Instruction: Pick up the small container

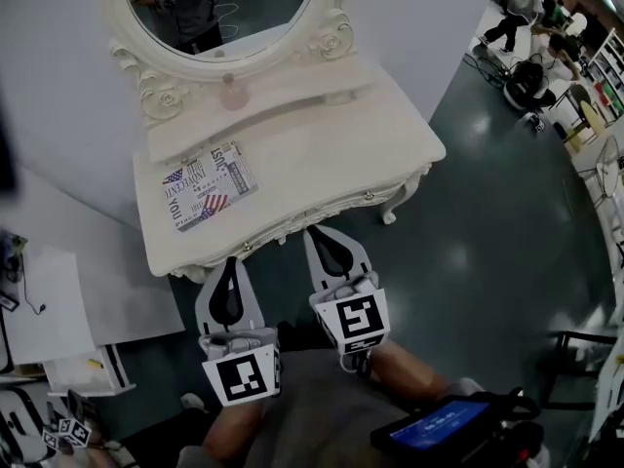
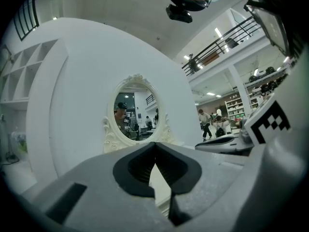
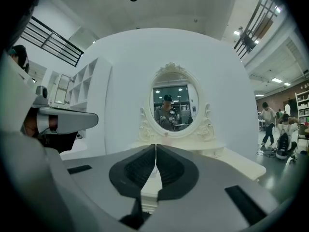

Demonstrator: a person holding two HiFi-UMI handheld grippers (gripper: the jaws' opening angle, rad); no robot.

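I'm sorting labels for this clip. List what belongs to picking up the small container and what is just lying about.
For the job:
- small pink container, on the dressing table
- left tool and right tool, both shut and empty

Lying about:
- flag-print magazine
- oval mirror

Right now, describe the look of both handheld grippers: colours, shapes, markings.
The left gripper and right gripper match: pale grey wedge-shaped bodies tapering to the jaws, with black teardrop-shaped ribbed pads inside. Each carries a white cube printed with black square markers at its rear.
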